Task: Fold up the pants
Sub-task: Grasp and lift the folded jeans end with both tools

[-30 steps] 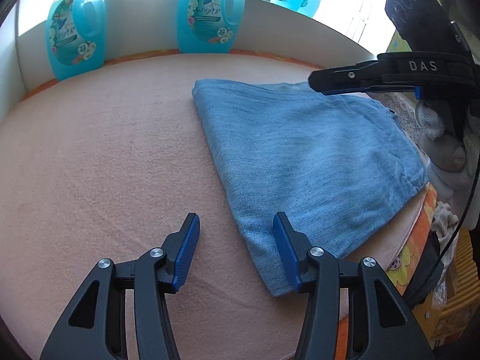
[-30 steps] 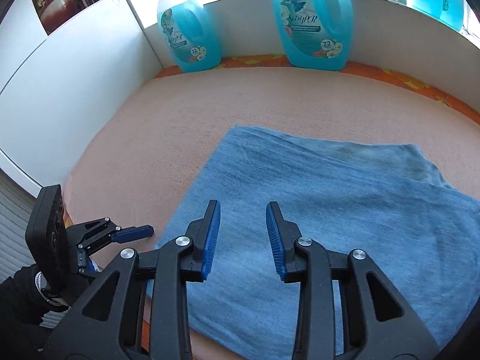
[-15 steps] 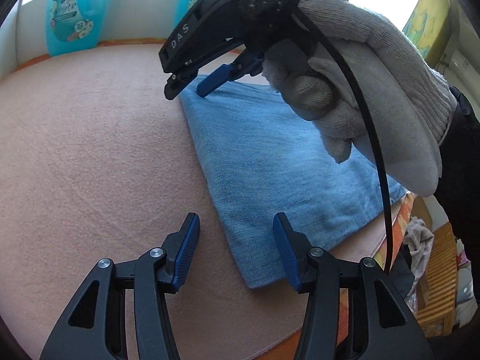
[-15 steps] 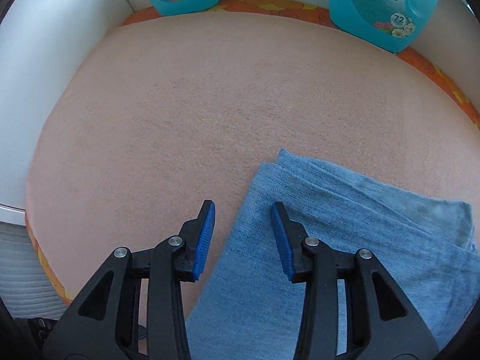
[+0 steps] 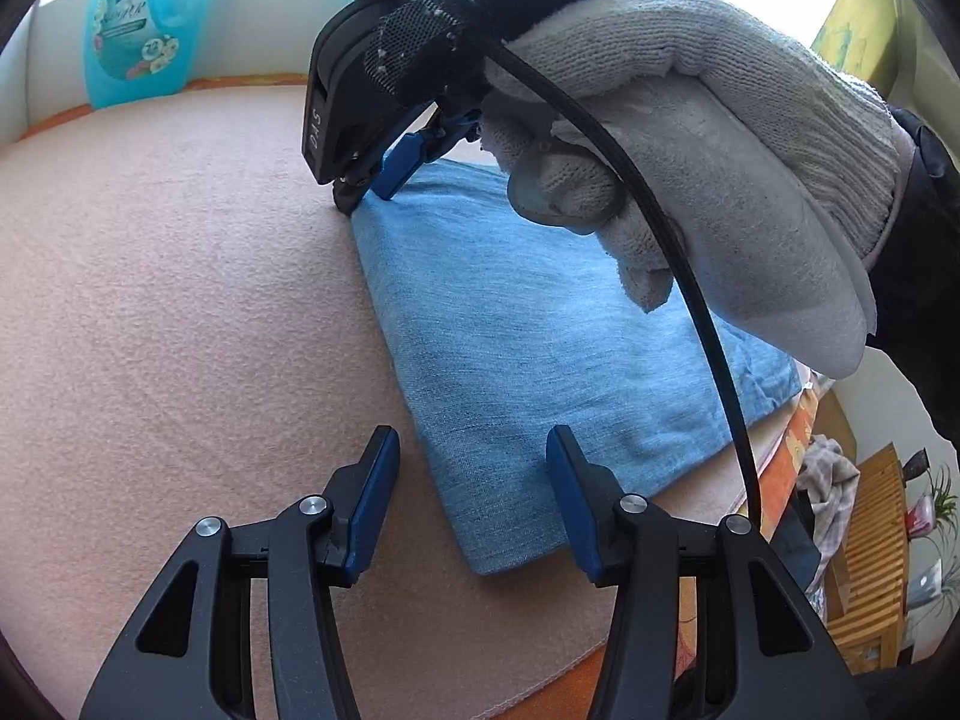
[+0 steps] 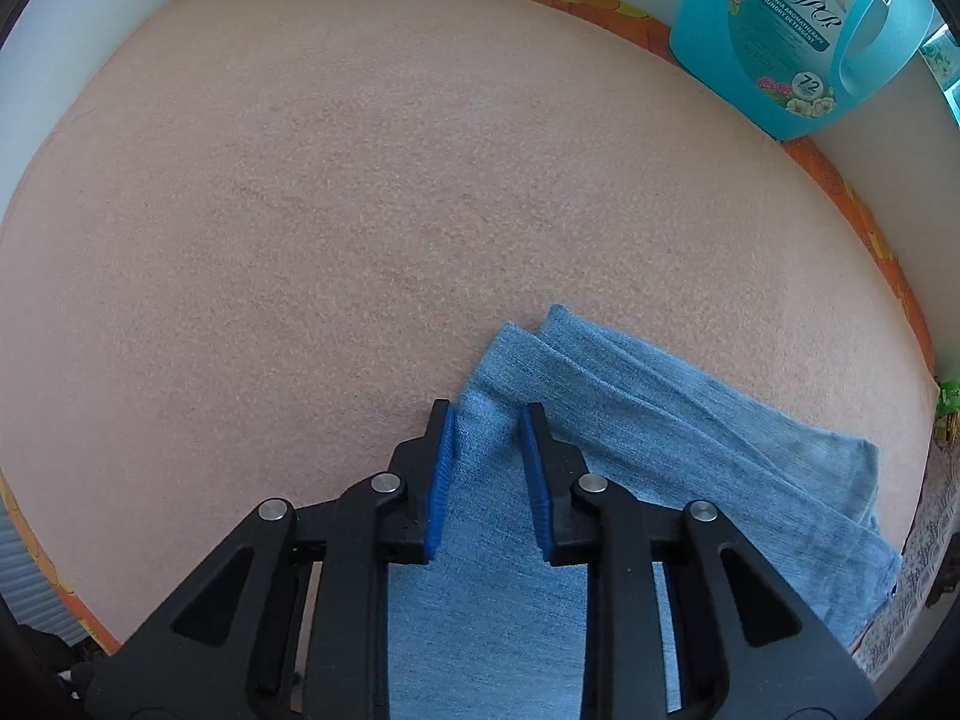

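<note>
Folded light-blue denim pants (image 5: 540, 360) lie on a peach blanket (image 5: 180, 330). My left gripper (image 5: 471, 483) is open, low over the pants' near left corner, one finger on each side of the fold edge. My right gripper (image 6: 485, 426), held by a white-gloved hand (image 5: 690, 138), is down at the pants' far left corner (image 6: 510, 354). Its jaws are partly closed with the corner's denim between the pads; it also shows in the left wrist view (image 5: 372, 180). Several folded layers (image 6: 660, 408) show at that corner.
Turquoise detergent bottles stand along the white back wall (image 5: 141, 30) (image 6: 798, 36). An orange flowered sheet edges the blanket (image 6: 840, 180). To the right of the bed are a pile of cloth (image 5: 831, 480) and wooden furniture (image 5: 870, 558).
My right gripper swung across to the pants' far left corner, dropped onto it and narrowed its jaws around the denim. My left gripper stayed open by the near corner.
</note>
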Action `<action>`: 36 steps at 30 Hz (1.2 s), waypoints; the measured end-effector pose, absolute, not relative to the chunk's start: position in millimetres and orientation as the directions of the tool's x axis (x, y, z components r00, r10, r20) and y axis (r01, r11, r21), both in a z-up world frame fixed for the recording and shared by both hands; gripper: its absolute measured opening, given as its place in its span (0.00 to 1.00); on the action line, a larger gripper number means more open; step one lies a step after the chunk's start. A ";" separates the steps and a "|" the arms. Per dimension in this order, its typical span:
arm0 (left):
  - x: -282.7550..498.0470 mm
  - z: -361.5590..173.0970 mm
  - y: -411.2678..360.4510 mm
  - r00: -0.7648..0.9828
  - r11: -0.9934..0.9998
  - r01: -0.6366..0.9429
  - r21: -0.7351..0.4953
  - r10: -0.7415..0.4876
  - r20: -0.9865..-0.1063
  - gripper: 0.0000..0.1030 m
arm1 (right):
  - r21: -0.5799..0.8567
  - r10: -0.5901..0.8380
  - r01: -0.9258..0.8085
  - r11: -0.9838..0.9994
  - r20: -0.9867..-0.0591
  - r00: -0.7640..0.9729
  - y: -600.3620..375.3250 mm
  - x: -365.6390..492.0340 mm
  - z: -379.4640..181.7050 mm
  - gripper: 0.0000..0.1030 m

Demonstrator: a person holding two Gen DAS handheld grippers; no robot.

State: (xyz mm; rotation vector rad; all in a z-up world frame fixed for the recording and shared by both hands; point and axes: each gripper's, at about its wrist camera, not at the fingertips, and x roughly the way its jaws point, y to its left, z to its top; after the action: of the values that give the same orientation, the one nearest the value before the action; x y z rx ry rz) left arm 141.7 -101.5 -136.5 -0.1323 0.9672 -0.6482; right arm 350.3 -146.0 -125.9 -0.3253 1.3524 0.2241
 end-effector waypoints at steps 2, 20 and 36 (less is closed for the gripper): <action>142.5 -136.4 -103.5 0.399 0.809 0.450 -0.378 -0.561 -0.725 0.48 | -0.070 0.002 -0.333 0.940 -0.978 0.211 -153.8 348.6 -123.6 0.15; 143.1 -107.0 -102.9 0.410 0.719 0.438 -0.540 -0.694 -0.592 0.11 | 0.148 0.248 -0.274 0.950 -0.892 0.377 -229.8 306.9 -48.8 0.04; 142.7 -28.6 -225.5 0.232 0.481 0.712 -0.511 -0.848 -0.476 0.08 | 0.295 0.275 -0.070 0.953 -0.744 0.609 -397.8 257.3 25.4 0.04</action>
State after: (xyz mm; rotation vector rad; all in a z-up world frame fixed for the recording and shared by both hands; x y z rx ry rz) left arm 142.7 -225.5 -28.6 -0.2012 0.7898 -1.0821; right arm 257.3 -397.8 25.4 0.2465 0.8964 0.2012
